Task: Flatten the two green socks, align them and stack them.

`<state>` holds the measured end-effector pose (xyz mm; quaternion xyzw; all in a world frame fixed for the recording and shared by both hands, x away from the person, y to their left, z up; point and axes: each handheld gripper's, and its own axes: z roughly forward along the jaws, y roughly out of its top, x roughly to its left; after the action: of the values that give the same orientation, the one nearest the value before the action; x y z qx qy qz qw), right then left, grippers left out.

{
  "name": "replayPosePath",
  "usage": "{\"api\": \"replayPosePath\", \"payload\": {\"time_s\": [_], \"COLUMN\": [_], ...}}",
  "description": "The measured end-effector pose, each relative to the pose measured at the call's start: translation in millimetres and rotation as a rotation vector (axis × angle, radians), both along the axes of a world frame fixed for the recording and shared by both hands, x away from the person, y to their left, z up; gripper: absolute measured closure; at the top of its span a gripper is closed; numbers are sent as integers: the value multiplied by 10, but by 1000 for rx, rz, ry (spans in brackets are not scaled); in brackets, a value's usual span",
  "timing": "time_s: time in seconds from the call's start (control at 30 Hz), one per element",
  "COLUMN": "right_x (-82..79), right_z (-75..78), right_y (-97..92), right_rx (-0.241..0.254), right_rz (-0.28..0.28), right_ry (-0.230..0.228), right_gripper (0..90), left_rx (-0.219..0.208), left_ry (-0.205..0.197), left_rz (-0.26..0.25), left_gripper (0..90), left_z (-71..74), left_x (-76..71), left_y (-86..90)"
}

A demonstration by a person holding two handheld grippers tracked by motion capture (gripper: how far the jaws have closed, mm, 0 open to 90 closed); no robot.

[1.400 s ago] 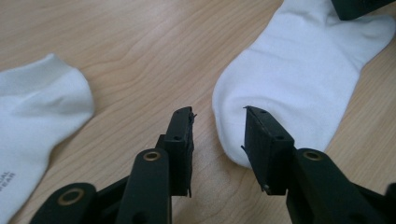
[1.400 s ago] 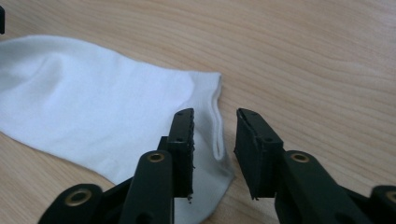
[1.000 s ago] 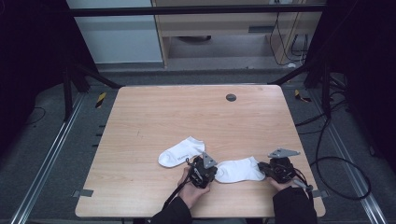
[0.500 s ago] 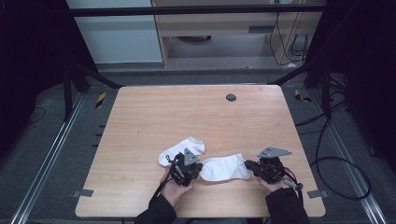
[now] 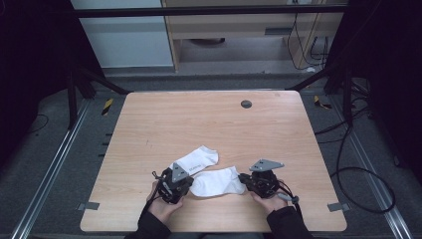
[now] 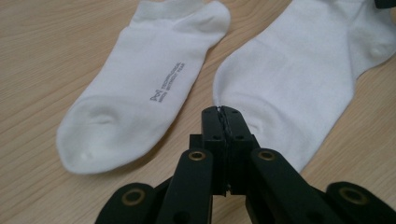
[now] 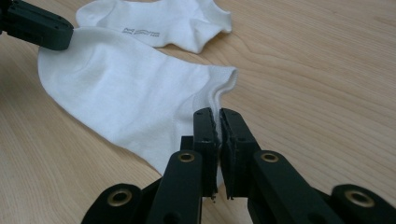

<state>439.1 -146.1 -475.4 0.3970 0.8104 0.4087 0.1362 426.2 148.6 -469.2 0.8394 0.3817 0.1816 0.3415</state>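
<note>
We see a wooden table (image 5: 209,124) with two white socks lying near its front edge. The nearer sock (image 5: 217,181) is stretched flat between our two claws, while the printed sock (image 5: 195,159) lies just behind it and a little to the left, the two overlapping or touching where they meet in the high view.

Our left gripper (image 5: 185,185) sits at the left end of the nearer sock. In the left gripper view its jaws are pressed together on the rounded toe end of that sock (image 6: 299,79), with the fabric running away ahead and to the right of the tips (image 6: 221,112). The printed sock (image 6: 144,88) lies flat to the left of the jaws, apart from them, its small grey lettering facing up.

Our right gripper (image 5: 246,181) holds the other end. In the right gripper view the jaws are clamped on the cuff edge of the nearer sock (image 7: 126,98), a thin line of white cloth showing between the pads (image 7: 205,135). The left gripper (image 7: 37,29) appears at the far corner of that sock.
</note>
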Motion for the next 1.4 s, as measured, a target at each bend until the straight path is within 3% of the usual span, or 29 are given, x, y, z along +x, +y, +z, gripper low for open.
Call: {"api": "replayPosePath", "payload": {"time_s": [0.13,0.4,0.57,0.77,0.8,0.87,1.0,1.1,1.23,1.4], "right_x": [-3,6,12,12,13,13,47,101,237,369], "right_z": [-29,-103,-142,-141,-126,-116,-49,35,166,235], "right_y": [46,90,112,106,92,88,66,37,55,98], "right_rx": [-4,-27,-45,-47,-40,-34,-9,34,85,123], "right_rz": [11,18,16,9,9,9,18,10,-5,-22], "right_ry": [12,37,47,42,28,24,-13,-42,-85,-97], "right_gripper": [854,832,818,792,773,761,707,676,619,583], "left_rx": [-10,48,59,45,20,13,-27,-50,-71,-76], "left_ry": [16,29,26,4,-11,-15,-61,-90,-113,-126], "left_rz": [14,14,17,25,32,36,65,104,165,202], "left_gripper": [889,887,884,749,737,706,664,630,594,579], "left_z": [-47,-144,-165,-150,-96,-73,51,118,148,139], "left_x": [-2,-1,6,-13,-21,-25,-14,33,134,210], "left_y": [58,52,53,74,101,111,179,263,406,498]}}
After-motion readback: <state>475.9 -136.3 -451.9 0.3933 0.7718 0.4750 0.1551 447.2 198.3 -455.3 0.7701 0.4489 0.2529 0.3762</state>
